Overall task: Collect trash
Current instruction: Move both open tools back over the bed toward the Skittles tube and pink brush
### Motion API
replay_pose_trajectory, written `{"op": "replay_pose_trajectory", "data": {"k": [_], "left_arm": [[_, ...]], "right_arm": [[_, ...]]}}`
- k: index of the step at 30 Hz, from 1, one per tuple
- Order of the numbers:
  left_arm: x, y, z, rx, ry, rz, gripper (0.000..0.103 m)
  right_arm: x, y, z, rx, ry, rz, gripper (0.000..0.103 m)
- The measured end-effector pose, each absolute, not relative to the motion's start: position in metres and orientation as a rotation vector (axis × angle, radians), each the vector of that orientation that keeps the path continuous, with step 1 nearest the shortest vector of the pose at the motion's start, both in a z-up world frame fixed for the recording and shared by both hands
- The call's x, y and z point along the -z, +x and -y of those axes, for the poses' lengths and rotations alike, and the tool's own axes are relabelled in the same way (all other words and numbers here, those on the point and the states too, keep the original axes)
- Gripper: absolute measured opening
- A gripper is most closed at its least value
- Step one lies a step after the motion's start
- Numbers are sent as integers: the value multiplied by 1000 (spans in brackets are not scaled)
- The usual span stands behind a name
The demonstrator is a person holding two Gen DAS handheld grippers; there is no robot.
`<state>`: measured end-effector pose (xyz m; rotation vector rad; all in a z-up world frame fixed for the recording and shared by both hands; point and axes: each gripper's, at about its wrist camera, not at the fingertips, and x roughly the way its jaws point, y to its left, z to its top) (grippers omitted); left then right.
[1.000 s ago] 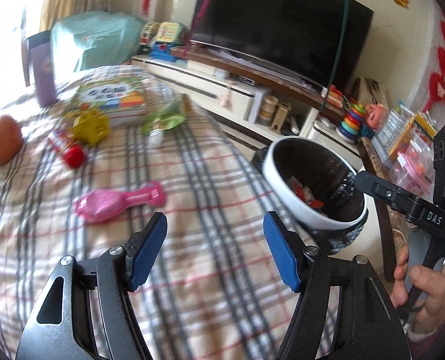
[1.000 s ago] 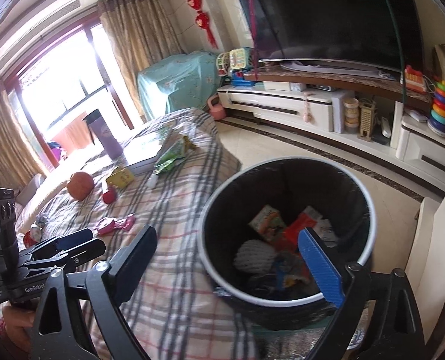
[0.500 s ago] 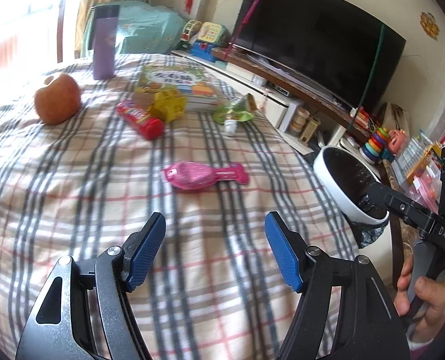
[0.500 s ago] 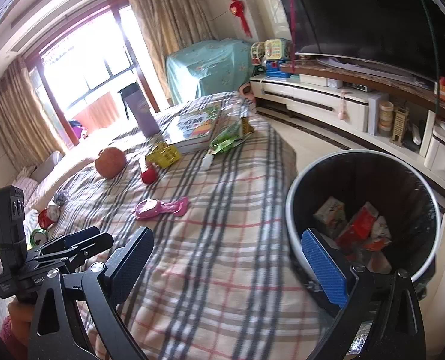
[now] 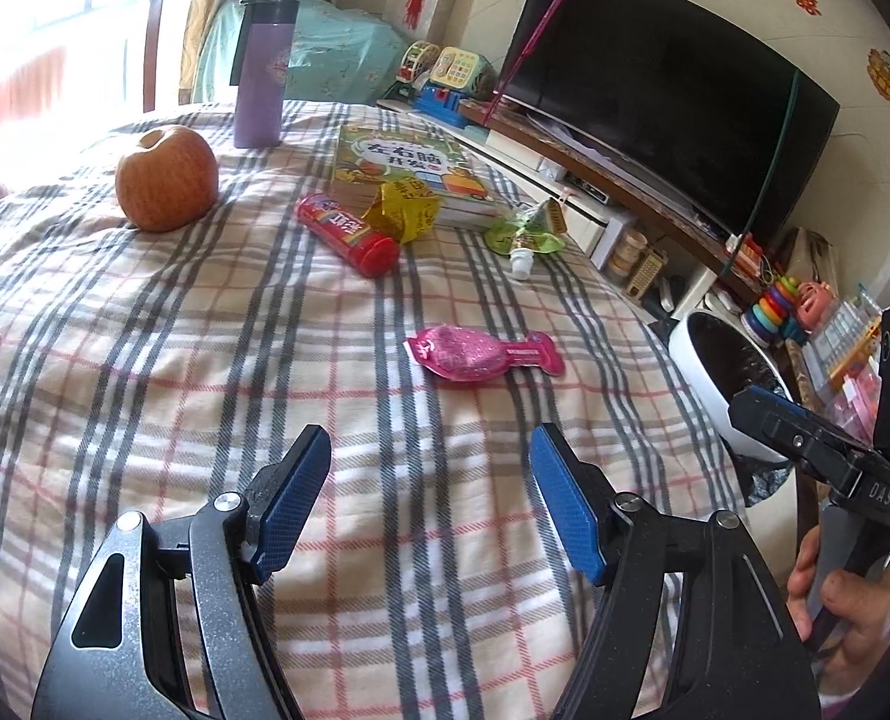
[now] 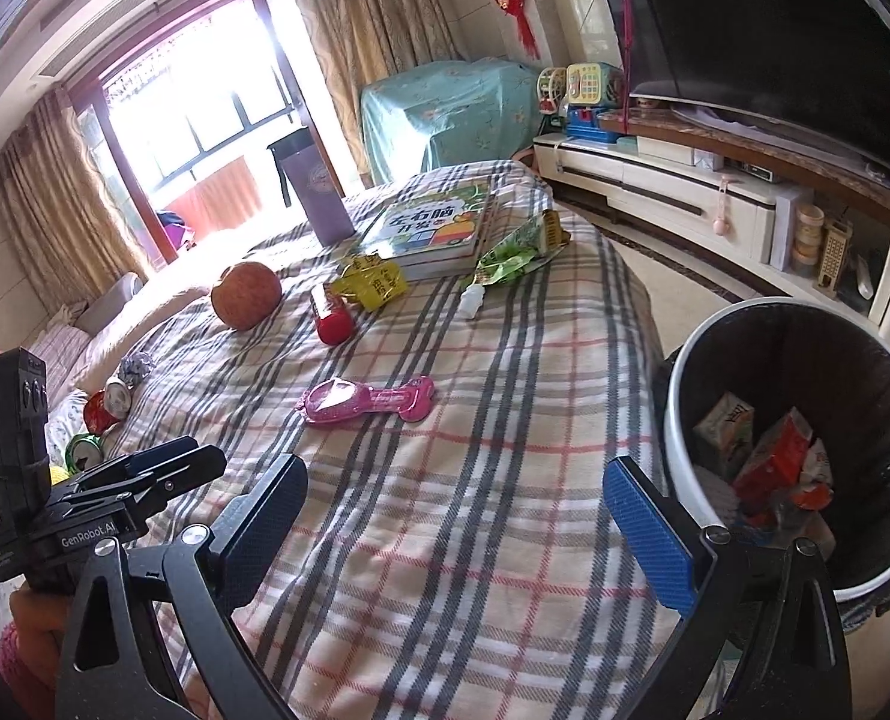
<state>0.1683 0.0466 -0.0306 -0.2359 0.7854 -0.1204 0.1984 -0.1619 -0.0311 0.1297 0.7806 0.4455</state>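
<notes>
A pink wrapper (image 5: 482, 353) (image 6: 365, 401) lies on the plaid table cover, ahead of both grippers. Farther back lie a red tube (image 5: 347, 233) (image 6: 332, 315), a crumpled yellow wrapper (image 5: 405, 210) (image 6: 371, 281) and a green pouch (image 5: 526, 233) (image 6: 514, 252). A white bin with a black liner (image 6: 796, 444) (image 5: 727, 378) stands at the table's right edge and holds cartons. My left gripper (image 5: 429, 498) is open and empty over the near table. My right gripper (image 6: 454, 522) is open and empty beside the bin.
An apple (image 5: 165, 177), a purple flask (image 5: 260, 90) and a book (image 5: 405, 168) sit at the back of the table. Cans (image 6: 105, 405) lie off its left side. A TV cabinet (image 6: 715, 192) with toys runs behind the bin.
Both grippers have swung left, away from the bin and toward the table's middle. The bin has slid to the right edge of both views. Both stay open and empty.
</notes>
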Motion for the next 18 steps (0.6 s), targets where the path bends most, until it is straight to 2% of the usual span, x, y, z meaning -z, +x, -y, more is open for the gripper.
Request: {"op": "replay_pose_trajectory", "data": {"k": [18], "left_arm": [[36, 225, -70, 73, -214, -842, 71]], "right_arm": [[52, 222, 126, -603, 44, -829, 100]]}}
